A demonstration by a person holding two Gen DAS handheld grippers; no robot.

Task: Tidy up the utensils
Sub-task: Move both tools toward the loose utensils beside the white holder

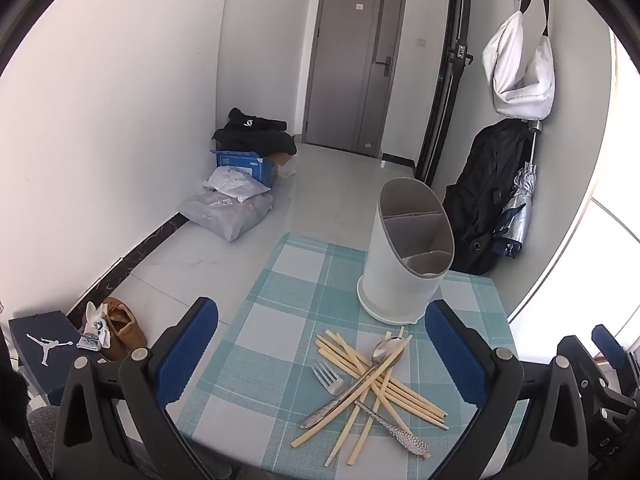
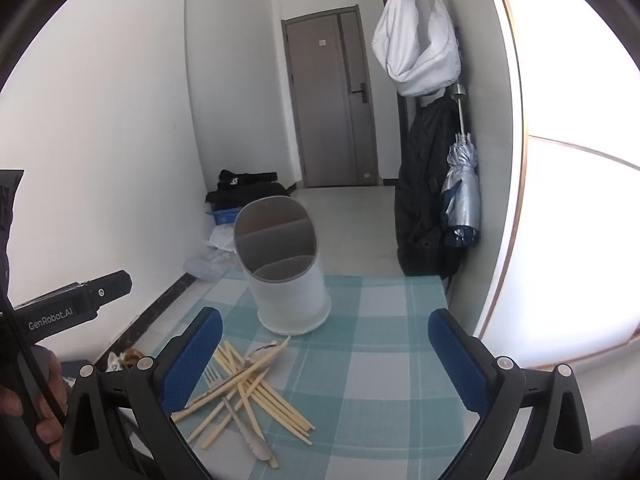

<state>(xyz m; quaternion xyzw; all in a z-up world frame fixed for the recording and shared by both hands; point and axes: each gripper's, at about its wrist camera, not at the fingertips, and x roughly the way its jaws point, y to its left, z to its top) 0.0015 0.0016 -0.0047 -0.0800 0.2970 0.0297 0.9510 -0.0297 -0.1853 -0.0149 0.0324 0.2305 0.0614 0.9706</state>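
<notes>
Two grippers are held above the checked tablecloth (image 1: 280, 280), and both are spread wide with nothing gripped: the left gripper (image 1: 320, 352) and the right gripper (image 2: 324, 360). A heap of chopsticks (image 1: 372, 384), crossed by a fork (image 1: 330, 378) and a spoon (image 1: 390, 350), is seen lying just before the white utensil holder (image 1: 404, 256), which is stood upright, compartments bare.

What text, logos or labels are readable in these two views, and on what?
"GenRobot.AI": on the left gripper's black body, right wrist view.
Jumping-figure logo, no words: dark shoe box on the floor.
Blue box print: too blurred to read.
Door plate: too small to read.
</notes>
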